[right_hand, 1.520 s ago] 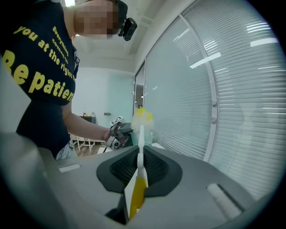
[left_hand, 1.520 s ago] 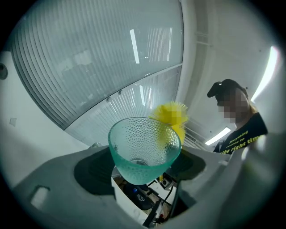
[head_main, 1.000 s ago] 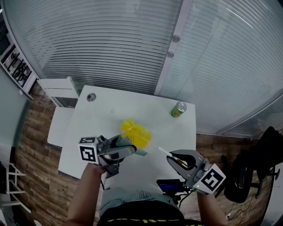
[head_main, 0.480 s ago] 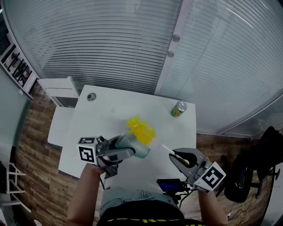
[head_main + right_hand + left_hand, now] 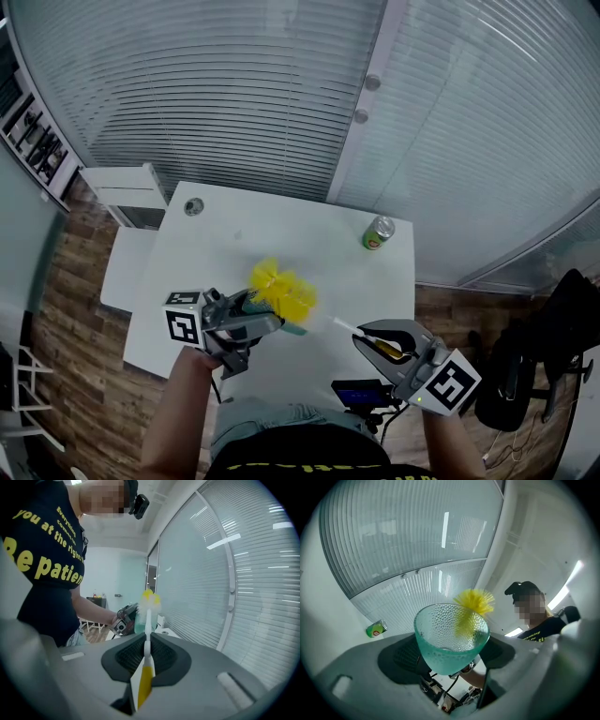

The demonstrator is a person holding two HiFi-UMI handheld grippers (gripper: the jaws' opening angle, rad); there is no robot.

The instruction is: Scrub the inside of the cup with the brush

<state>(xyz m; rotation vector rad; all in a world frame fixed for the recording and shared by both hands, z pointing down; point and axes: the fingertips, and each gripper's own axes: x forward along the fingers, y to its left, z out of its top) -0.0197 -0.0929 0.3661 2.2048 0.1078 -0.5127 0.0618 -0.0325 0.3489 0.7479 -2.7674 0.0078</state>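
White table is just the backdrop, everything's held up above it. The left gripper is clamped on the teal dimpled glass cup, which is tipped on its side. The right gripper pinches the white-handled brush with yellow bristles. A moment ago the bristles sat further out. Now they're back at the rim, so I'd guess another scrub stroke is going in.

My shirt has yellow print: "Everything", "you at the right" and, larger, "e patien". I can't read the can label.
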